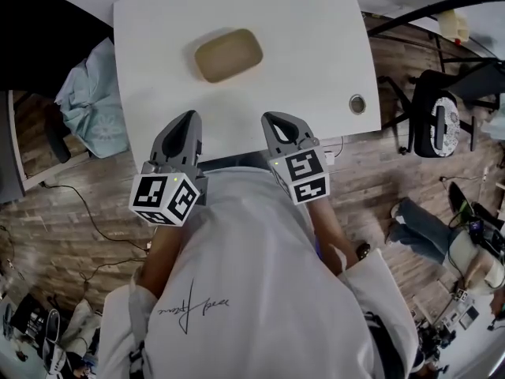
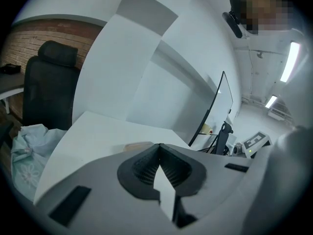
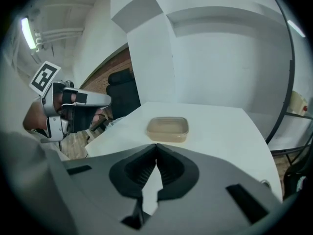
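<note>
Bright, even indoor light
Ceiling tubes (image 2: 292,58) glow beyond the white table (image 1: 316,46); shadows on it are faint; gripper views curve and darken at edges.

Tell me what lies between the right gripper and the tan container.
Only bare white table, seen in the right gripper view: nothing else sits between the right gripper and the tan container.

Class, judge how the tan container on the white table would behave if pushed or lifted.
The tan container sits low and flat, so it probably slides rather than tips or rolls. Its rounded, smooth-looking walls may slip between jaws. Probably stiff, light plastic.
</note>
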Demonstrator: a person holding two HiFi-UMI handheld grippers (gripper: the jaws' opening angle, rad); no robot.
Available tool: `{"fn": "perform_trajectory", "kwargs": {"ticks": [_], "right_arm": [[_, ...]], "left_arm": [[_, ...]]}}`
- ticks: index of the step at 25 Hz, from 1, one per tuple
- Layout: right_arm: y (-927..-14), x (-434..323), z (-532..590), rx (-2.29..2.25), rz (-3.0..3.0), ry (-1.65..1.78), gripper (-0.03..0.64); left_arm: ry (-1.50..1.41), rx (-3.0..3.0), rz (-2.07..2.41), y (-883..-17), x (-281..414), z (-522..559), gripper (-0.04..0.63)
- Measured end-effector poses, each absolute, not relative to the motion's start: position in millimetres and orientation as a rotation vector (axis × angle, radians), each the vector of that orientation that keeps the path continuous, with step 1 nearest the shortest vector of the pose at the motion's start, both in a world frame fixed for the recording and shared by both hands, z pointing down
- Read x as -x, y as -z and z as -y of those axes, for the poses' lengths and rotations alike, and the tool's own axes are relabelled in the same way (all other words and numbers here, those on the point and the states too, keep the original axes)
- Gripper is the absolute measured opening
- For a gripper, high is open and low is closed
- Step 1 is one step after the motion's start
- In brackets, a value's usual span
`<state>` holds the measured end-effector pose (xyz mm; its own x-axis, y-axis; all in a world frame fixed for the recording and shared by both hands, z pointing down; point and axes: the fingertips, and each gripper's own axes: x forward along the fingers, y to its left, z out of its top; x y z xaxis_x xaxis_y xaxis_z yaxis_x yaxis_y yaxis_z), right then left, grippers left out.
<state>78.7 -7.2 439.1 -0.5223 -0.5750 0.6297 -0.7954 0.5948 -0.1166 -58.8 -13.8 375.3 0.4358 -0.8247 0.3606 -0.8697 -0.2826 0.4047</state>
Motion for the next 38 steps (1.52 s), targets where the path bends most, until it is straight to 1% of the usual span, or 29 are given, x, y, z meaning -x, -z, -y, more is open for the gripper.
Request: {"fn": "perform_trajectory", "kwargs": {"ticks": [13, 17, 22, 27, 38], "right_arm": [[-456, -82, 51, -1.086, 2.289, -0.642, 0.009], [-459, -74, 57, -1.047, 2.346, -0.717, 0.011], [-464, -76, 66, -1.056, 2.367, -0.782, 0.011], [-470, -79, 72, -1.069, 2.359, -0.789, 0.011], [-488, -93, 90, -1.118, 2.334, -0.901, 0.011]], "left_arm": [[-0.139, -2.143, 1.412, -379, 60, 52, 0.008], [-0.216, -2.187, 1.442, -379, 63, 59, 0.008], [-0.238, -2.18, 1.434, -383, 62, 66, 0.008], [-0.31, -2.239, 1.448, -383, 60, 68, 0.008], [-0.302, -2.181, 1.44, -392, 66, 66, 0.008]]}}
